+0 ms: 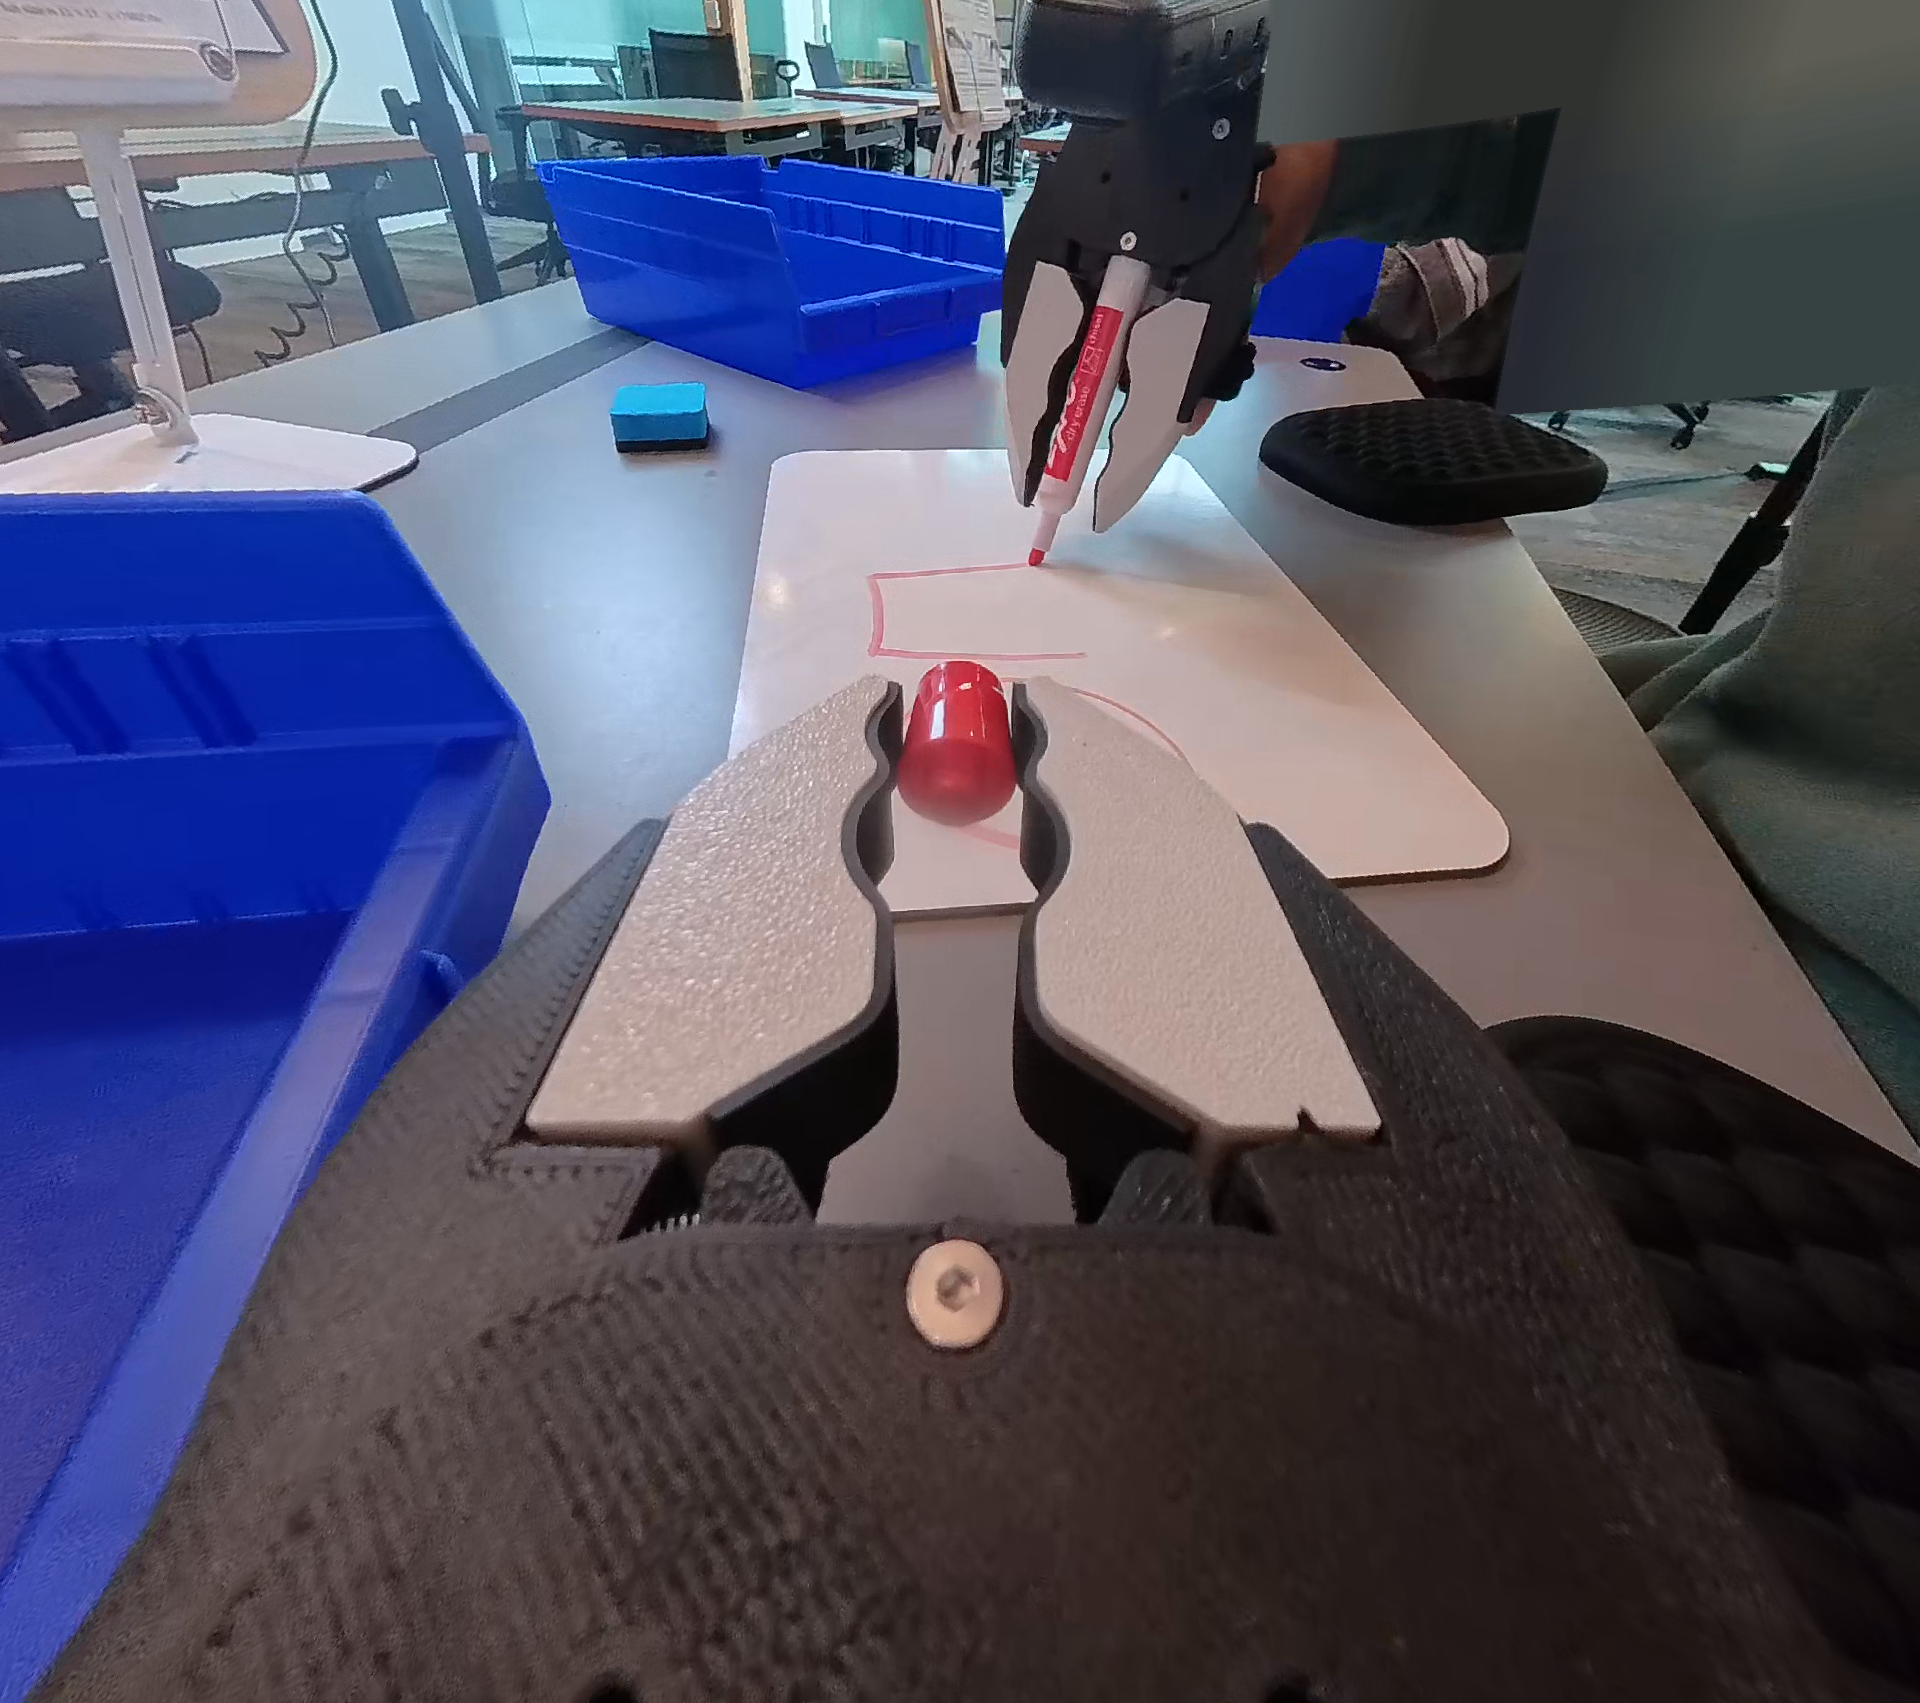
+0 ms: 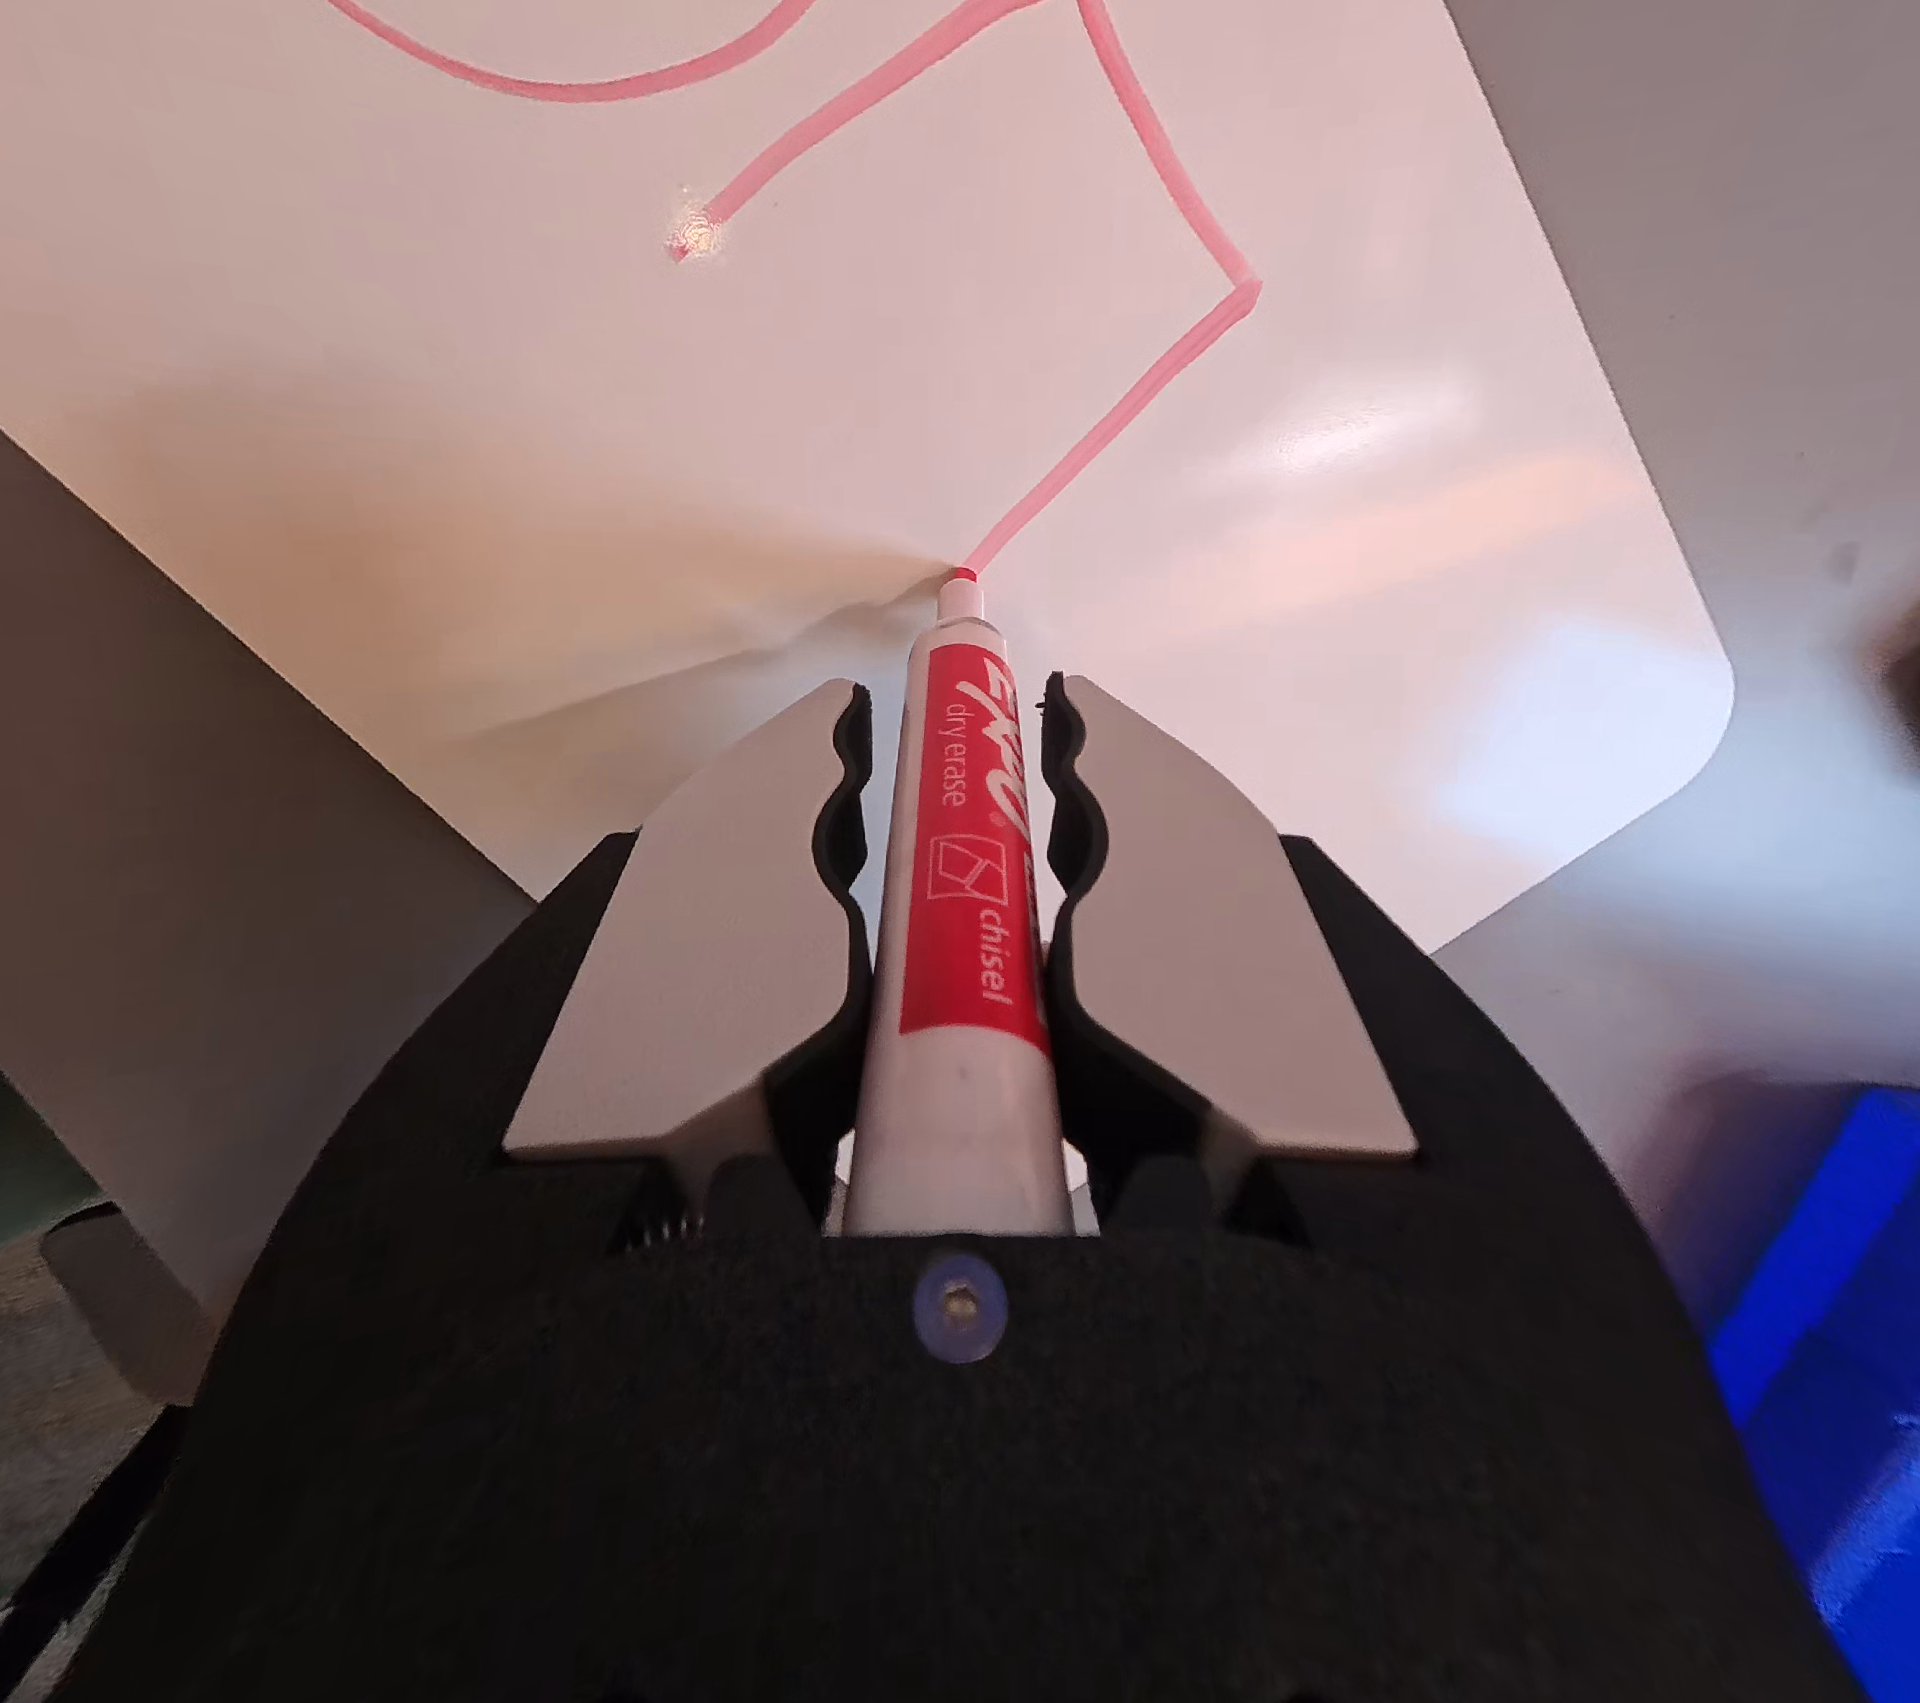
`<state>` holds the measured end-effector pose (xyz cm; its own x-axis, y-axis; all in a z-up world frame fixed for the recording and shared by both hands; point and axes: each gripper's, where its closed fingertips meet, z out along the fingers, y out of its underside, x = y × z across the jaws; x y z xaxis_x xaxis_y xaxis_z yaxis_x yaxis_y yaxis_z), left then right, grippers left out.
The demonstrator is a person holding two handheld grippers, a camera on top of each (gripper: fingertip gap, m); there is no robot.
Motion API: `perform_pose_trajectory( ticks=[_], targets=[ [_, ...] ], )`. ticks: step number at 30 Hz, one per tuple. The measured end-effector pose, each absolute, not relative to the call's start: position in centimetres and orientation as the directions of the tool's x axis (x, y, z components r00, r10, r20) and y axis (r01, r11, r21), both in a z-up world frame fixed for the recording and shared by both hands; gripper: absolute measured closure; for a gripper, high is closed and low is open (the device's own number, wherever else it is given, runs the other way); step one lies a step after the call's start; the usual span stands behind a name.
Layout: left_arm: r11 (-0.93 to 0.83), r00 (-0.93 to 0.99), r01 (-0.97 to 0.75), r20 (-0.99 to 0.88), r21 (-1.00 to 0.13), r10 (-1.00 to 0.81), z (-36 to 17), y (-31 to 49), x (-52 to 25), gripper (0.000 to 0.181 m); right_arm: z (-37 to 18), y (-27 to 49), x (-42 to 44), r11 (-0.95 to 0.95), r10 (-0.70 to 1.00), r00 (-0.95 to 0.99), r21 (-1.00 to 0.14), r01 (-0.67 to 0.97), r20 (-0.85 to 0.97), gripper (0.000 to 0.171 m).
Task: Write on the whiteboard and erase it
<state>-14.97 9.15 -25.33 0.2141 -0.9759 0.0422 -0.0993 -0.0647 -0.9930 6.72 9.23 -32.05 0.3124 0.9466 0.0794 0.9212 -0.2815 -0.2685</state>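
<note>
Red ink trails from the marker [image 2: 961, 874] clamped in the right hand-held gripper [image 2: 958, 697], tip touching the whiteboard [image 2: 416, 365] at lower centre. The writing step looks underway: a square [image 1: 971, 611] lacks its fourth side. The left hand-held gripper [image 1: 956, 718] pinches the red cap [image 1: 956, 754]. Next, likely close the outline; the eraser [image 1: 660, 415] waits upper left on the surface [image 1: 582, 614].

White whiteboard [image 1: 1195, 666] lies flat on the grey table, bearing a red curve and an unclosed red rectangle. Red-labelled marker [image 2: 961, 874], uncapped, stands tilted with its tip touching the board at the line's end. Blue-topped eraser [image 1: 660, 415] rests beyond the board, apart.
</note>
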Motion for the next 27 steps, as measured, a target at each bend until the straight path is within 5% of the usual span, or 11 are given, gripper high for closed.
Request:
perform_pose_trajectory(
  ticks=[23,27],
  targets=[
    [-0.057,0.207,-0.105,0.034,-0.993,-0.978,-25.4,9.1,-14.7,0.161,-32.0,6.8,-0.4,-0.11,0.989,0.138,-0.339,0.934,0.06,0.138],
    [-0.057,0.206,-0.106,0.034,-0.993,-0.978,-25.5,9.1,-14.6,0.161,-29.9,9.3,1.2,-0.176,0.971,0.225,-0.396,0.901,0.079,0.138]
  ],
)
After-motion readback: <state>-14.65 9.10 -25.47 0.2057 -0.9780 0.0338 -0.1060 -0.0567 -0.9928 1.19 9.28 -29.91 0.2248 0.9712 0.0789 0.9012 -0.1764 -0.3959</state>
